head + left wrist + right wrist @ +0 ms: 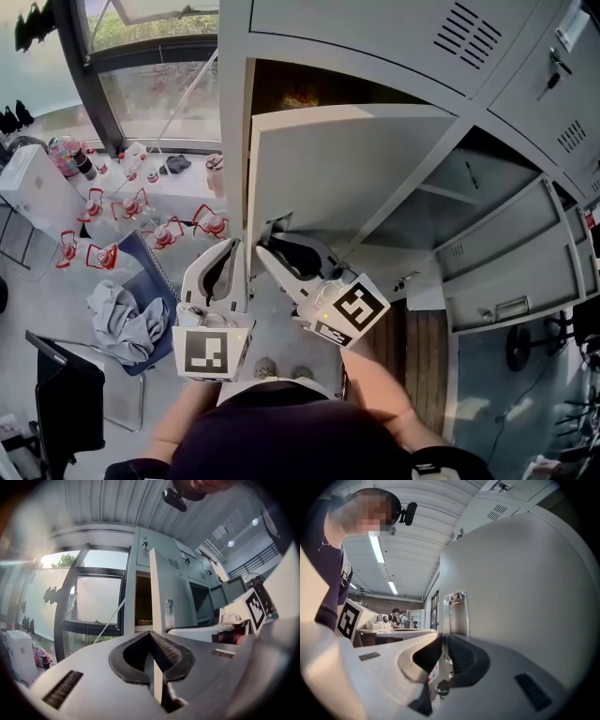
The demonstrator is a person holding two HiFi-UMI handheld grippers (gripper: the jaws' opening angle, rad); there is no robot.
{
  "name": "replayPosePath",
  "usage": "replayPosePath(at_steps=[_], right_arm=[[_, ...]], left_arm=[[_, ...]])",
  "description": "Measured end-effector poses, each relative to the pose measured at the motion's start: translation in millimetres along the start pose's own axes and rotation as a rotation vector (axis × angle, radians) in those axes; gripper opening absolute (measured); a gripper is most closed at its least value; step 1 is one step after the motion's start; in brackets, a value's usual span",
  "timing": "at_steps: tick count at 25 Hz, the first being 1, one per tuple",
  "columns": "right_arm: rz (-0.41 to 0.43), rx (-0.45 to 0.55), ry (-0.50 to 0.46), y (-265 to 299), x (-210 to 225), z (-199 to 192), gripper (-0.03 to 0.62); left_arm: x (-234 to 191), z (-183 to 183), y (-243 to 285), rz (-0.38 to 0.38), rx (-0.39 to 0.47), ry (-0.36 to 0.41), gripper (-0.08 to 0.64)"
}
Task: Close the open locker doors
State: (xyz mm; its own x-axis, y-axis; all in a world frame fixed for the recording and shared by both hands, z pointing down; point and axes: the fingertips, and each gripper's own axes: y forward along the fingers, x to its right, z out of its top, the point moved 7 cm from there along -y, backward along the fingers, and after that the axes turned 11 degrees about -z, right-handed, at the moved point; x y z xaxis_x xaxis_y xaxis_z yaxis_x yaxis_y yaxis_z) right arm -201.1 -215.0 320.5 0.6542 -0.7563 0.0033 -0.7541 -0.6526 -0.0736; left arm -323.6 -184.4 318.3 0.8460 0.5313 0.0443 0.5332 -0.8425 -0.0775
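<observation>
Down from the head view onto a bank of grey lockers (375,37), and there, swung wide out of the middle column, the open locker door (347,169). Right at its free edge, the left gripper (231,246) and, just beside it, the right gripper (266,247), both nosing in at that edge from the bottom of the picture. Farther right, a second open door (511,258); off to the left, a window (155,103), and lower down a grey cloth (122,323). Over to the left gripper view: left gripper (151,633) clamped on the door, seen edge-on, a thin pale strip of it straight between the dark pads (169,650), tips pinched onto it. Right of the strip, the door's grey face with a latch plate (168,613); left of it, the dark open compartment (143,597). Now the right gripper view: right gripper (442,637) closed on that edge as well, ribbed pad (462,656) tight against the pale strip, the other jaw close on its far side, the broad grey door face filling the right half, latch plate straight above the jaws.
</observation>
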Motion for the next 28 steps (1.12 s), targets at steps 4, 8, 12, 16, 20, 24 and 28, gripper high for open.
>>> replayPosePath(at_steps=[4, 8, 12, 16, 20, 24, 28], right_arm=[[-0.039, 0.001, 0.000, 9, 3, -1, 0.040], [-0.074, -0.004, 0.000, 17, 5, -1, 0.038], [-0.101, -0.007, -0.001, 24, 7, -1, 0.038], [-0.130, -0.012, -0.001, 30, 8, -2, 0.037], [-0.162, -0.009, -0.004, 36, 11, -2, 0.037], [-0.199, -0.010, -0.006, 42, 14, -2, 0.037], [-0.233, -0.009, -0.008, 49, 18, -3, 0.035]], left_arm=[[-4, -2, 6, -0.007, -0.001, 0.002, 0.004], [-8, -4, 11, -0.005, 0.003, 0.004, 0.004], [-12, -6, 17, -0.010, -0.003, 0.006, 0.003], [-16, -7, 21, -0.006, -0.001, 0.005, 0.005], [-23, -8, 25, 0.007, 0.003, 0.001, 0.005], [-29, -7, 30, 0.033, -0.011, -0.005, 0.005], [-32, -9, 35, 0.020, 0.000, -0.009, 0.003]])
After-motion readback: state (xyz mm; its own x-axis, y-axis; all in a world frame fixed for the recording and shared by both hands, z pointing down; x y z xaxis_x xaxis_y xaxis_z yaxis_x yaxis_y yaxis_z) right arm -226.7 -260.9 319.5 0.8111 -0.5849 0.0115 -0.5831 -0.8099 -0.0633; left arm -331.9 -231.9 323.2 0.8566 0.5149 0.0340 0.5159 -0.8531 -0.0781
